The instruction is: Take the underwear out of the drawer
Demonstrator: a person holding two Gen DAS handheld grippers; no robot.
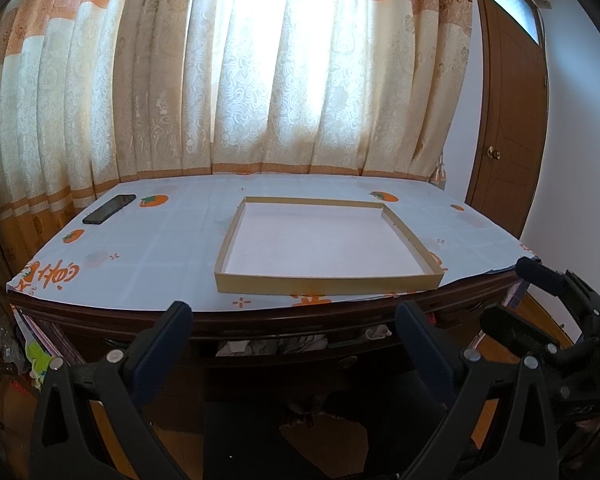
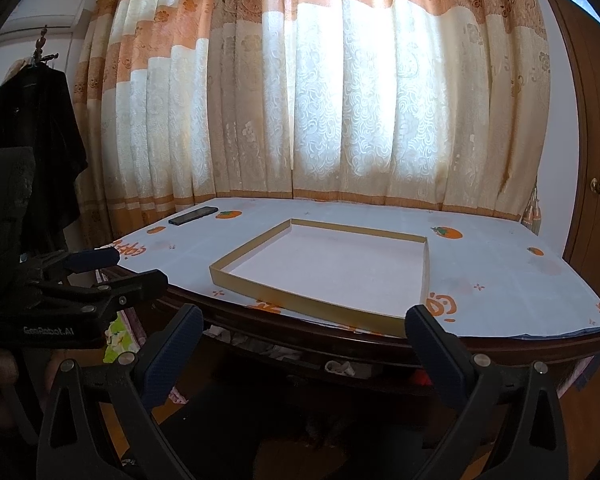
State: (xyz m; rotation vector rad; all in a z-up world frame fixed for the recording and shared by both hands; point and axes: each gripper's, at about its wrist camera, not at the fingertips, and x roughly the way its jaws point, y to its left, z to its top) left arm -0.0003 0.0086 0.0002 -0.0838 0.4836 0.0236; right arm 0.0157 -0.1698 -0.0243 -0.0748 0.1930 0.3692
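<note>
We hold both tools short of the desk [image 1: 308,314], nothing picked up yet. Left gripper [image 1: 294,320]: jaws wide apart, empty, aimed at the drawer [image 1: 348,360] under the desk front. Right gripper [image 2: 304,326]: also spread wide, empty, same approach from the other side. Drawer looks pulled out only a crack; pale crumpled fabric shows in the gap, which we take for the underwear [image 1: 272,346], lying in the drawer w/ a second pale bundle further right. In the right wrist view the same cloth shows as light scraps below the desk edge. Progress, as we judge it: start of task. Drawer prob. needs opening further, then grab, lift out, and maybe set down in the shallow cardboard tray [image 1: 328,280] on the patterned tablecloth [image 1: 148,248], though the task does not say where. Tray bare so far. A dark phone [image 1: 109,209] lies at the far left corner, well apart from the tray. Hard to make out: drawer interior is in deep shadow, so no. of garments and which piece is underwear vs. other cloth can't be told; drawer handle barely visible; floor below is dark; hands holding the tools are mostly out of shot.
</note>
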